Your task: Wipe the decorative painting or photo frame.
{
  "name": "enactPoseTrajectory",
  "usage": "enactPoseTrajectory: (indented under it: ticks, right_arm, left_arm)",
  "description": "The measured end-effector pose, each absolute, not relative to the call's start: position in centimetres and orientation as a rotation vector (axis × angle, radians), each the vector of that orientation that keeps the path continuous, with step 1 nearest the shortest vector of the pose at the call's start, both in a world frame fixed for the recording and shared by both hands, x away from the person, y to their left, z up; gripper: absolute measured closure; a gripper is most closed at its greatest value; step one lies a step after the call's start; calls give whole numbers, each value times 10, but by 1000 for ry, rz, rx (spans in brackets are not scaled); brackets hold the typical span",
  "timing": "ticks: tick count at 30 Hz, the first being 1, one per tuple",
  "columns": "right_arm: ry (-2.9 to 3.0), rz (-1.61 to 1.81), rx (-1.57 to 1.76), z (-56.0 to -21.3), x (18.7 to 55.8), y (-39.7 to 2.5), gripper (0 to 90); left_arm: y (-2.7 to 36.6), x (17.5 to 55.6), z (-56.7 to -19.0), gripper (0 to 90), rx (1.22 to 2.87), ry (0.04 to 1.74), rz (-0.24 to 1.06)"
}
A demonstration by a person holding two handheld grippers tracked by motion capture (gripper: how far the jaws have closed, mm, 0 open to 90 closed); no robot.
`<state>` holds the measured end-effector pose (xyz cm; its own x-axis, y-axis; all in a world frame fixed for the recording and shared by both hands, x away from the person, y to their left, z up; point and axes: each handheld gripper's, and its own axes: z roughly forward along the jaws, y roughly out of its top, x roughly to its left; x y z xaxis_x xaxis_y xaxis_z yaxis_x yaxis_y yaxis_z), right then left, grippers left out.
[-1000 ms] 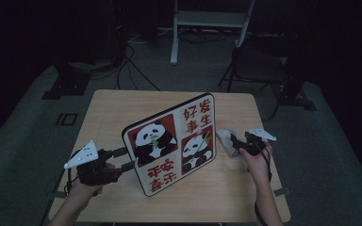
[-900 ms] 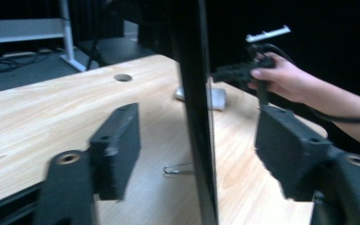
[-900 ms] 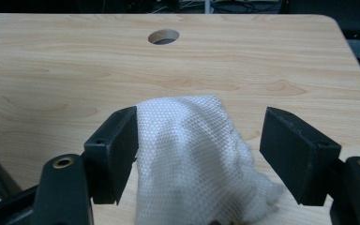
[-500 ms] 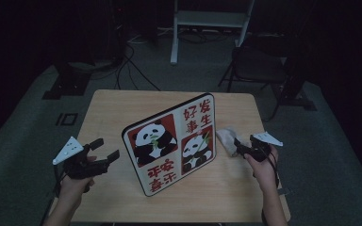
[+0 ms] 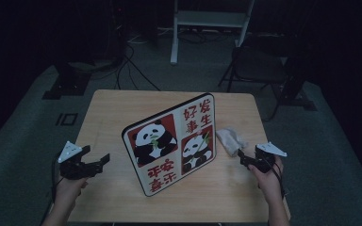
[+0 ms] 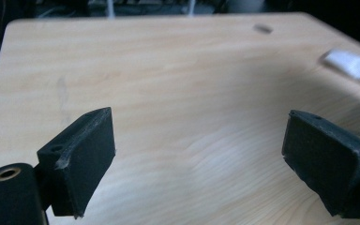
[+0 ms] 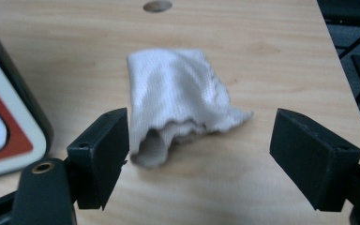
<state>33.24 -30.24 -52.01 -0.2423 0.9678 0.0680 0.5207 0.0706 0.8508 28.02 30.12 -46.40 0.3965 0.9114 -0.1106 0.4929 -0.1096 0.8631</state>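
The right gripper (image 7: pixel 199 145), jaws spread wide, faces the crumpled white cloth (image 7: pixel 180 105) near the desk's (image 5: pixel 122 108) right edge beside the panda sign (image 5: pixel 169 141): lower squarely over its raised fold before clamping; the left gripper (image 6: pixel 197 154) waits released.

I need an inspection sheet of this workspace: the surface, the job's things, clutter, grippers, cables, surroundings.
Surface: wooden table, bare around the things.
Job's things: white cloth, crumpled, lying flat beside the panda board, which stands upright.
Clutter: nothing seen.
Grippers: right gripper open, jaws either side of the cloth's near edge; left gripper open over bare wood.
Cables: loose ones on the floor behind the table.
Surroundings: dark room, chair, white stand.
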Motion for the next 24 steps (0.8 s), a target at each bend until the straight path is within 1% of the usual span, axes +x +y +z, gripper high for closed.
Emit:
enactPoseTrajectory:
  ticks: [4, 7, 11, 24]
  right_arm:
    - [1831, 1051, 1485, -525, 324, -304, 186]
    - [1836, 1034, 1482, -528, 317, -305, 180]
    - [1846, 1015, 1491, -530, 312, -305, 172]
    - [1865, 926, 1545, -547, 289, -303, 172]
  left_arm:
    - [306, 281, -480, 104, 1770, 1292, 581]
    - [310, 281, -492, 104, 1757, 1383, 632]
    - [314, 280, -499, 90, 1761, 1435, 638]
    - [329, 274, -523, 90, 1810, 1539, 640]
